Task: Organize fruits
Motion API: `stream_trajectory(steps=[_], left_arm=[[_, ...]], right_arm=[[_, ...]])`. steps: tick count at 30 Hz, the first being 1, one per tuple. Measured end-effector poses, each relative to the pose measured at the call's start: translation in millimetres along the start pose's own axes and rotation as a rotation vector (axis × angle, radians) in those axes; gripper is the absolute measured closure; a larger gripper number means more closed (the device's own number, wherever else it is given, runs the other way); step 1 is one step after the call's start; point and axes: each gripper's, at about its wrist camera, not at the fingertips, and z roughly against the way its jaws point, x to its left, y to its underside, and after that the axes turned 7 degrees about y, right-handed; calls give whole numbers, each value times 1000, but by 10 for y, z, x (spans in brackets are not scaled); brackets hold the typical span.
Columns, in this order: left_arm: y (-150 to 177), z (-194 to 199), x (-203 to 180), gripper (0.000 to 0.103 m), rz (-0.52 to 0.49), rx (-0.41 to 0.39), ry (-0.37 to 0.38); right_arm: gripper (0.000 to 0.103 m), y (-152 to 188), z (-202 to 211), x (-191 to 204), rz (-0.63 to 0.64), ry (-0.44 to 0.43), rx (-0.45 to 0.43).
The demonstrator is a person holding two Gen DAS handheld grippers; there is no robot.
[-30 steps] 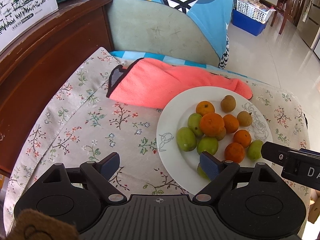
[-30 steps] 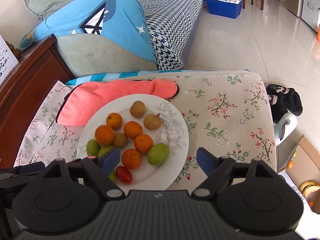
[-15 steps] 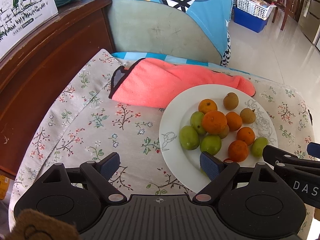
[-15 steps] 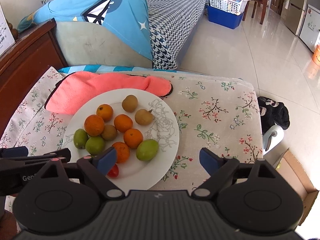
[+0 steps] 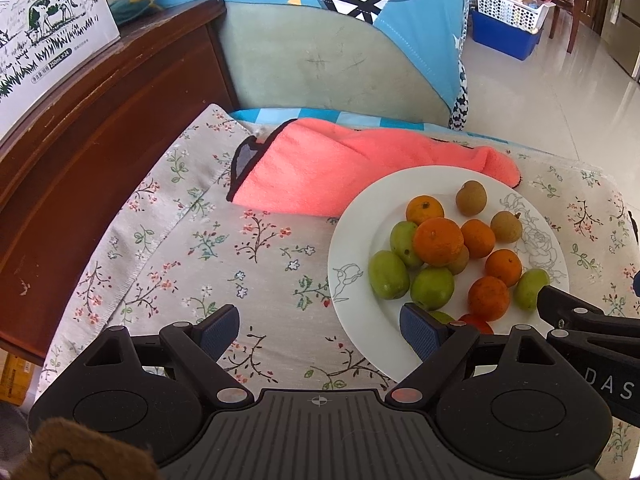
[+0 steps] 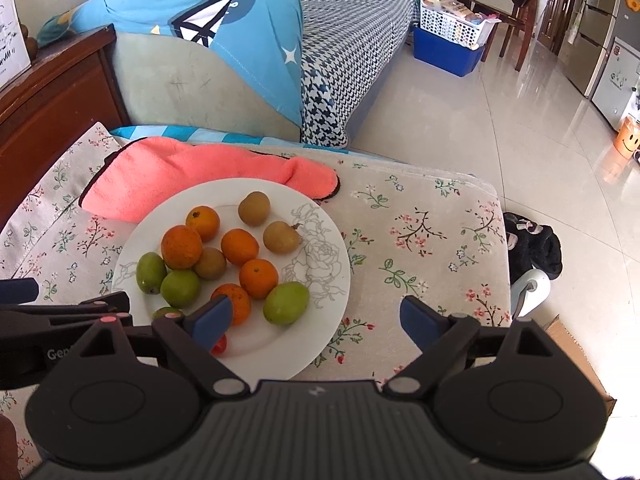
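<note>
A white plate (image 5: pixel 348 276) (image 6: pixel 320 280) on a floral cloth holds several oranges (image 5: pixel 439 241) (image 6: pixel 181 246), green fruits (image 5: pixel 389 274) (image 6: pixel 286 303), brown fruits (image 5: pixel 471 197) (image 6: pixel 254 208) and a red cherry tomato (image 6: pixel 219 345). My left gripper (image 5: pixel 320 326) is open and empty, above the cloth at the plate's near-left edge. My right gripper (image 6: pixel 316 320) is open and empty, above the plate's near-right edge; its left finger hides part of an orange.
A pink towel (image 5: pixel 340 168) (image 6: pixel 180 168) lies behind the plate. A wooden cabinet (image 5: pixel 80 128) with a milk carton box (image 5: pixel 44 28) stands at the left. A sofa with a blue cloth (image 6: pixel 224 40) is behind. Tiled floor (image 6: pixel 520 120) drops off at the right.
Both grippers have drawn back and risen slightly, so the plate sits a little farther off. Both stay open and the fruits have not moved.
</note>
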Motion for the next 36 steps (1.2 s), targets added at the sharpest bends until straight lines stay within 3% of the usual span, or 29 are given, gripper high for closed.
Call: stream_trajectory(steps=[36], left_arm=[[166,180,-6,14,-20,-38,-53]], right_arm=[[13,104,150,65,44,32,-27]])
